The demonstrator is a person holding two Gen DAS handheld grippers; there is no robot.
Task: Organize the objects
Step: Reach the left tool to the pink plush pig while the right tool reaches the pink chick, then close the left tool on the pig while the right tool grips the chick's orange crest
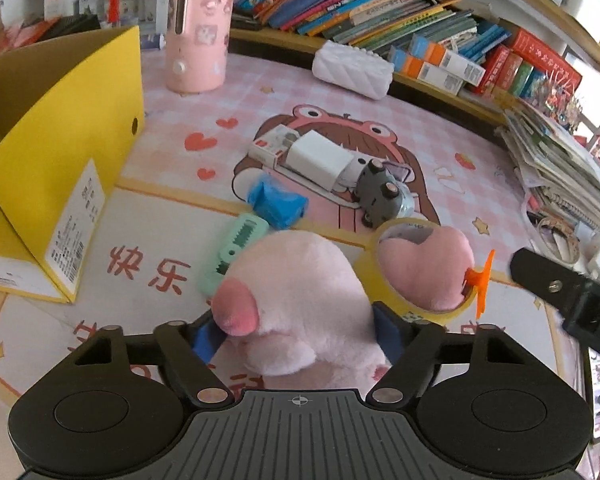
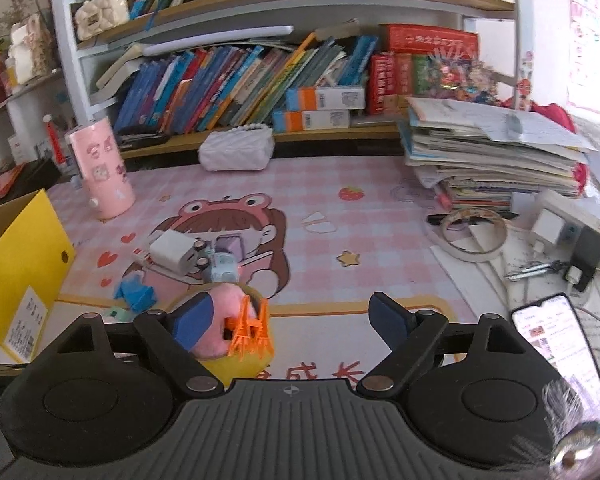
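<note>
Black left gripper, blue-padded jaws, ribbed grey housing, silver pivot screws.

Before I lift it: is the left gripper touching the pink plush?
Touching. The left wrist view shows both blue pads of the left gripper against the plush.

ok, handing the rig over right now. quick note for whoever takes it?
Left gripper: jaws around the pink plush toy; a firm grip can't be confirmed yet.
Right gripper: open, empty, beside the orange clip.
Yellow box stands at left; its inside isn't visible.
Yellow tape roll, mint tool, blue wad, white charger and grey toy car lie loose on the pink mat.
Done: nothing visibly sorted. Left: everything.
</note>
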